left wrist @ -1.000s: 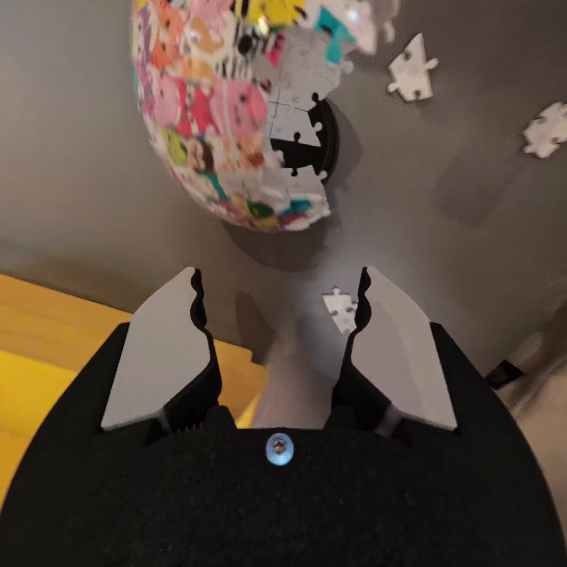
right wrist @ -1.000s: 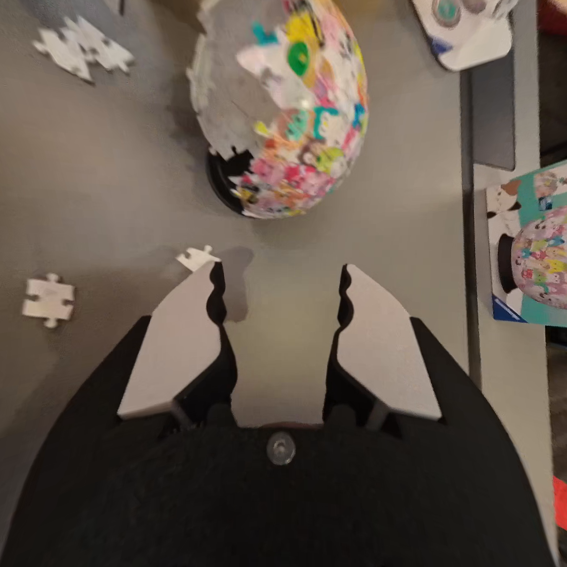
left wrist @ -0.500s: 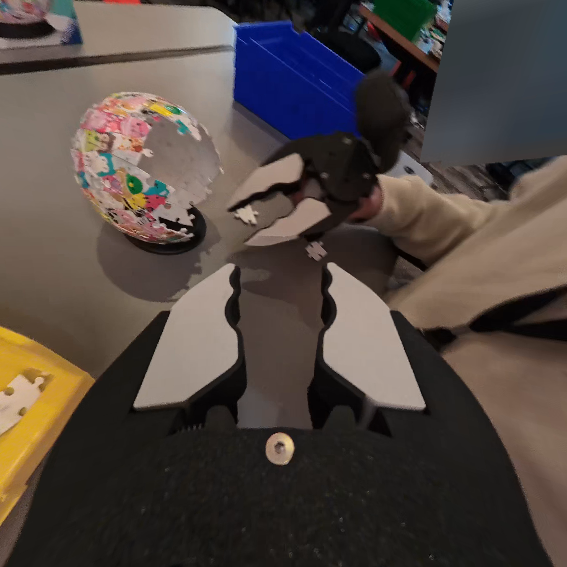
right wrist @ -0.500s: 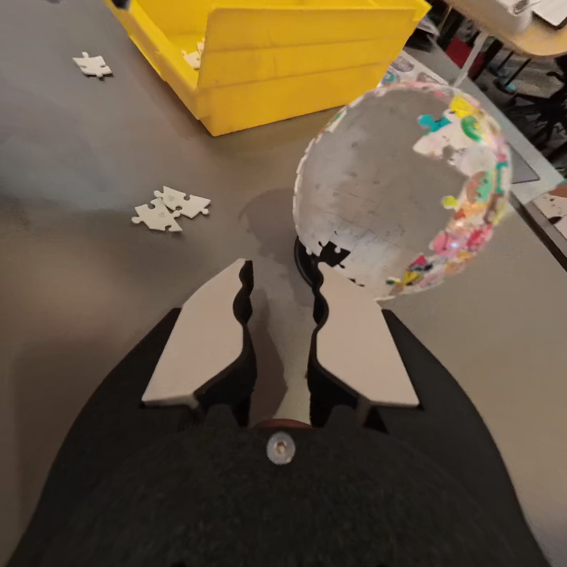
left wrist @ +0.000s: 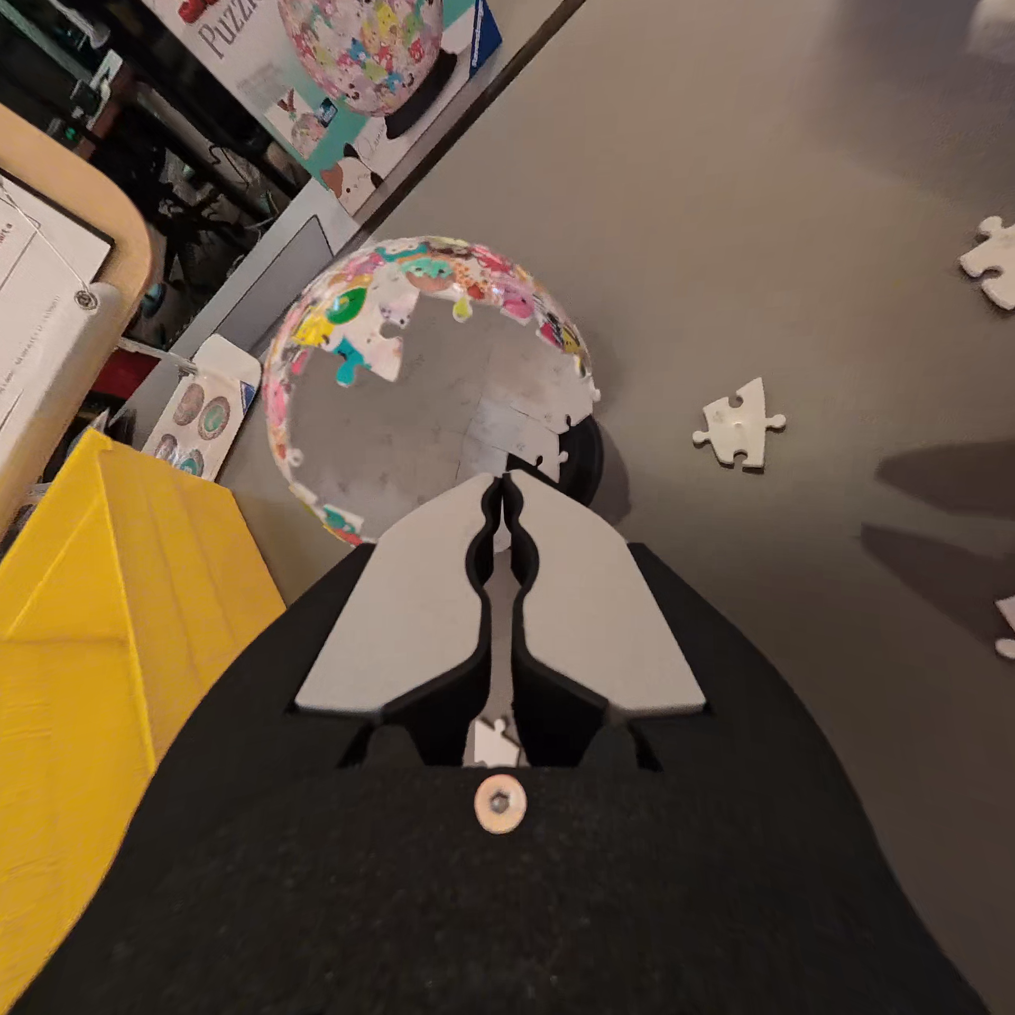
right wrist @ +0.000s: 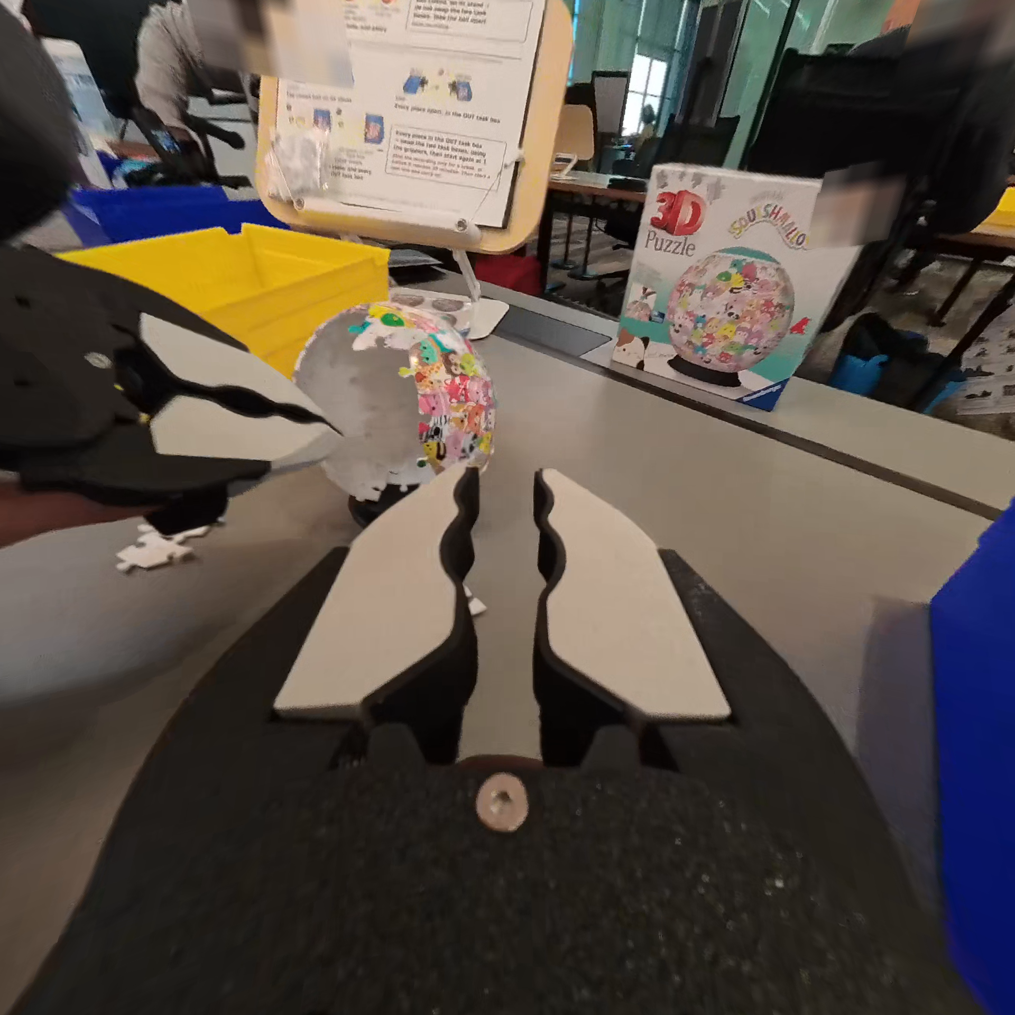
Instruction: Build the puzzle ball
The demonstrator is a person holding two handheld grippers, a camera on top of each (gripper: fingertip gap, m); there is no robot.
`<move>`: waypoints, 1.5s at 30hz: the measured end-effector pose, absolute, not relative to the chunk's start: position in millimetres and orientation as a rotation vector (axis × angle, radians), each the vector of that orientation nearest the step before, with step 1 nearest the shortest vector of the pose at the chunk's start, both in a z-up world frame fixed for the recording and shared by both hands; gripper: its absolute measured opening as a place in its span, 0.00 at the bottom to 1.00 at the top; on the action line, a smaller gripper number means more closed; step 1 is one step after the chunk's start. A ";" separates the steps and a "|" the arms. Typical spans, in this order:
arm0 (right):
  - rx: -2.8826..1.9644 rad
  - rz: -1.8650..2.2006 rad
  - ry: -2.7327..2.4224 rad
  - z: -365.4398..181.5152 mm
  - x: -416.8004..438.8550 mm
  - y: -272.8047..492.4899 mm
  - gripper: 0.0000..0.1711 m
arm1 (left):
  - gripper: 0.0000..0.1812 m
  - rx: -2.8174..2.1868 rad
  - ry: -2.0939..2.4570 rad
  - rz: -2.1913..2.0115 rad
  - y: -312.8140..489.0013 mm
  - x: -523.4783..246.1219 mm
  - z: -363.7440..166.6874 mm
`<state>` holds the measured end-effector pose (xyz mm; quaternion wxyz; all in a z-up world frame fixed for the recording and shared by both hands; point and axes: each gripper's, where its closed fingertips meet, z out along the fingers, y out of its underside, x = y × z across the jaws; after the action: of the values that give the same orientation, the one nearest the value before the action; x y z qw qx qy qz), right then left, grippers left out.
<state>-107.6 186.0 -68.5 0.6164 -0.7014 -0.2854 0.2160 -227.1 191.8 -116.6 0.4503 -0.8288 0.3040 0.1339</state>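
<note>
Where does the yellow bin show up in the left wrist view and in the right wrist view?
Left wrist view: yellow bin fills the lower left edge, left of the puzzle ball.
Right wrist view: yellow bin sits upper left, behind the ball.
Shared landmark: the puzzle ball on its black stand.

Puzzle ball (left wrist: 428,384): multicoloured cartoon print outside, plain grey-white inside; black stand (left wrist: 585,461). Loose pieces (left wrist: 739,425): white. Bin (left wrist: 99,631): yellow. Table (left wrist: 714,219): grey. Left gripper (left wrist: 502,486) and right gripper (right wrist: 505,478): black bodies, pale grey fingers (left wrist: 582,598).
</note>
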 end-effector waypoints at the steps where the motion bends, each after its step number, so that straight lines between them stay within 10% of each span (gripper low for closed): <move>1: -1.619 0.540 -0.659 -68.4 -109.2 183.5 0.11 | 0.00 -2.066 0.743 0.362 194.5 -229.5 -119.9; 10: -1.636 0.531 -0.839 -95.8 -128.2 172.5 0.25 | 0.00 -2.113 0.585 0.456 198.0 -247.0 -124.5; 15: -1.623 0.678 -1.188 -118.5 -177.4 138.4 0.50 | 0.04 -2.112 0.501 0.184 147.3 -267.9 -107.2; 45: -2.022 0.339 -1.462 -180.6 -289.8 191.7 0.61 | 0.16 -1.818 0.480 -0.187 105.4 -319.7 -81.7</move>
<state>-289.8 191.7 -180.6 0.3066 -0.7643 -0.5527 0.1282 -319.7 105.4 -81.7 0.5858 -0.7798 0.2060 -0.0800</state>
